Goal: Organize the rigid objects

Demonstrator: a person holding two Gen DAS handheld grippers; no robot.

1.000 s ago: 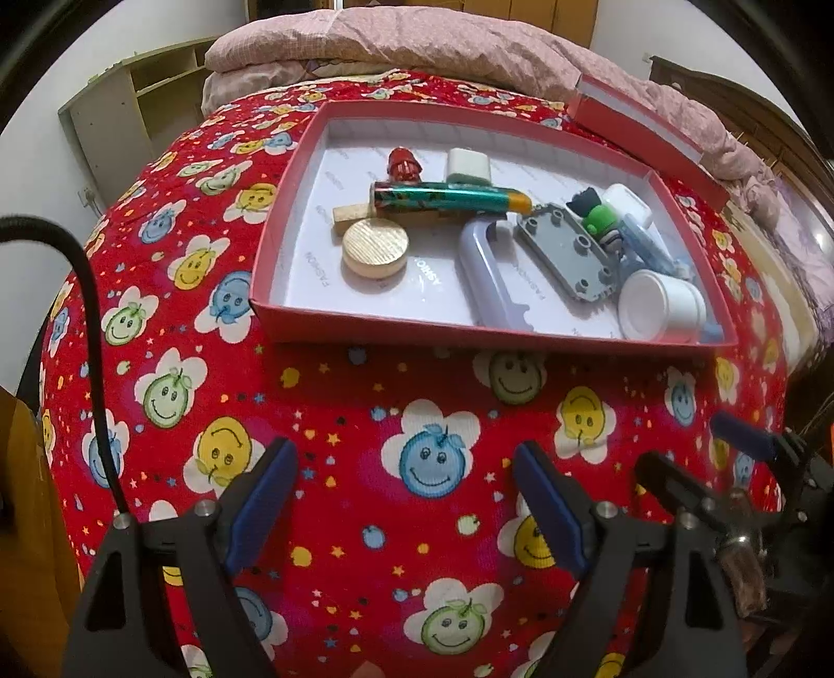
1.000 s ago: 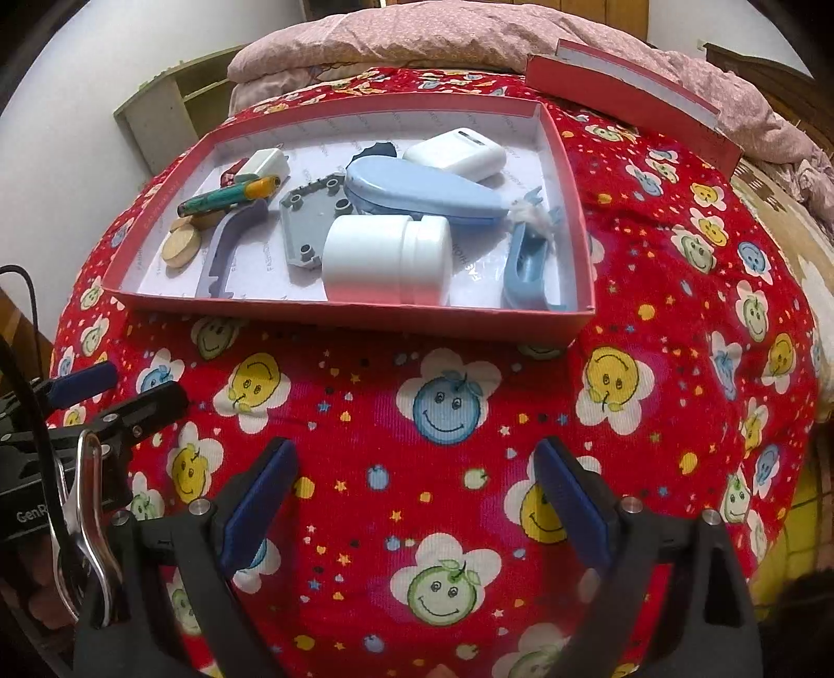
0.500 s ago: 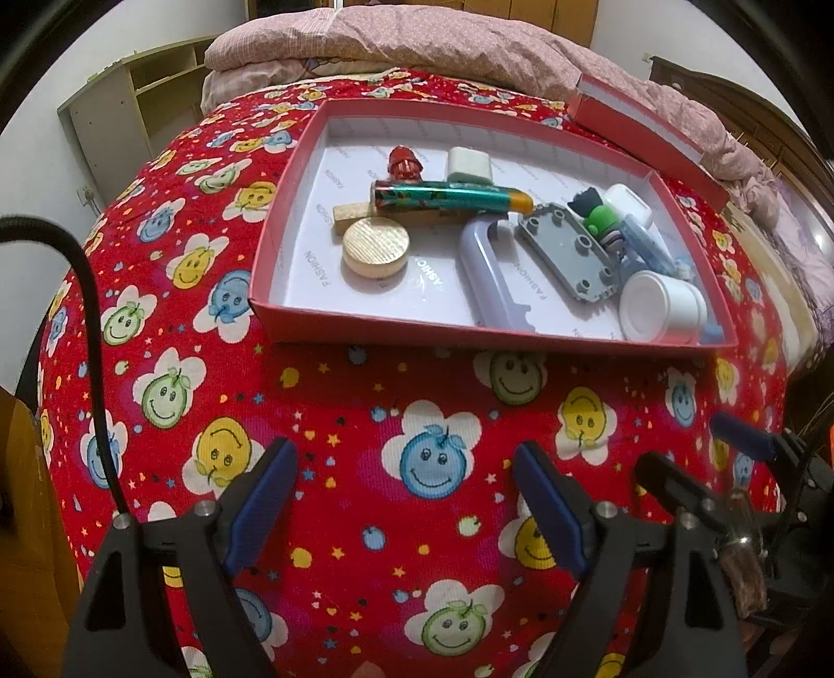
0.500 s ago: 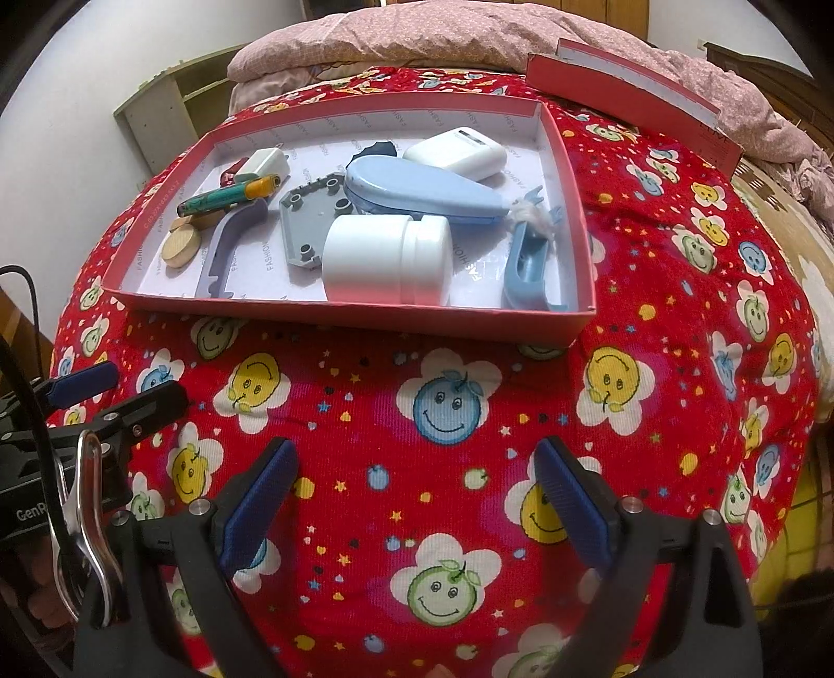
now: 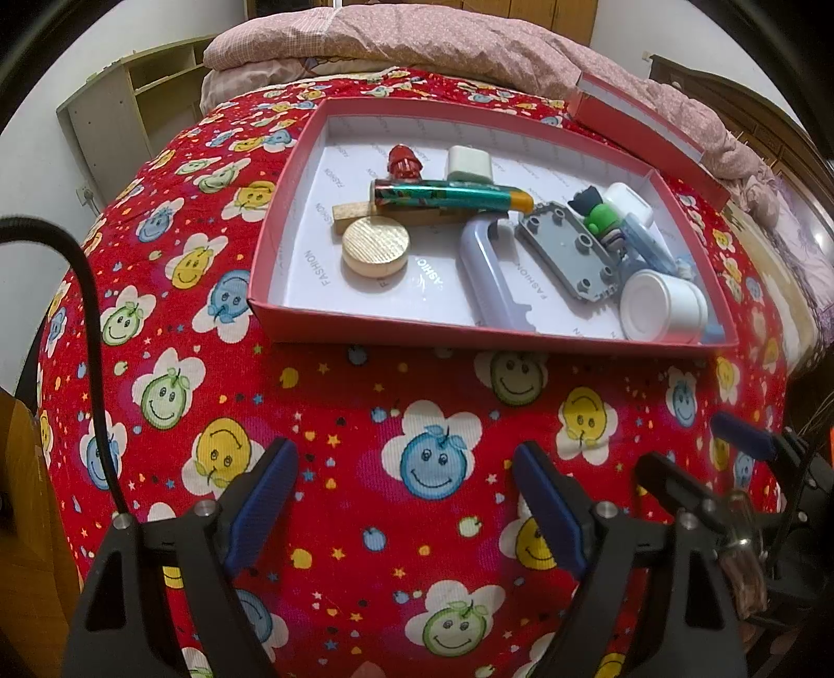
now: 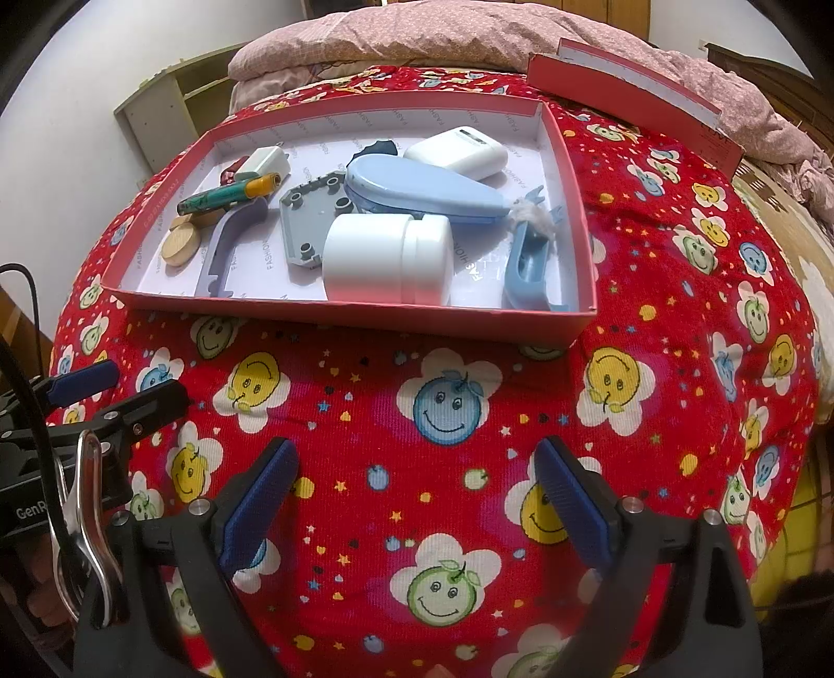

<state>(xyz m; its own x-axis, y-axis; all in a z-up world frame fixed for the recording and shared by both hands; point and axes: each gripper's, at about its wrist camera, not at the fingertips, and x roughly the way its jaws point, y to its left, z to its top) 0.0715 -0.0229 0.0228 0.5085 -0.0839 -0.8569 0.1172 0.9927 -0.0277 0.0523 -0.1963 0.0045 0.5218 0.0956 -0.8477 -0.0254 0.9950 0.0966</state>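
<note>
Left gripper (image 5: pixel 404 482): jaws spread wide, blue pads (image 5: pixel 263 498) well apart, nothing between them; it hangs over the red smiley-print cloth (image 5: pixel 432 469) at the lower centre of the left wrist view, short of the box. Right gripper (image 6: pixel 414 482): jaws equally wide, nothing held; it sits low centre in the right wrist view, also over the cloth and apart from the box; its neighbour shows at the lower left edge of that frame.

Red shallow box (image 5: pixel 365 326) occupies the upper middle of both views, its near wall facing the grippers; all rigid objects noted lie inside it. Left wrist view, left part of the box: a round wooden disc (image 5: pixel 375 253), touching a wooden block (image 5: pixel 350 213) behind it; a green tube with an orange end (image 5: pixel 448 194) lies across the block; a small red figure (image 5: pixel 404 161) and a white-and-green eraser-like block (image 5: pixel 469 162) stand behind the tube. Centre: a lilac curved handle (image 5: pixel 487 271), just beside a grey plate with round studs (image 5: pixel 571 253). Right part: a white jar (image 6: pixel 385 259) on its side near the front wall; a light blue teardrop-shaped case (image 6: pixel 422 190) behind it; a white rounded case (image 6: pixel 456 151) further back; a blue clip-like tool (image 6: pixel 526 261) near the right wall, with a white tuft at its tip.

Box lid (image 6: pixel 630 86) lies on the cloth at the upper right, apart from the box; a pink quilt (image 6: pixel 469 31) lies along the top of the frame.
</note>
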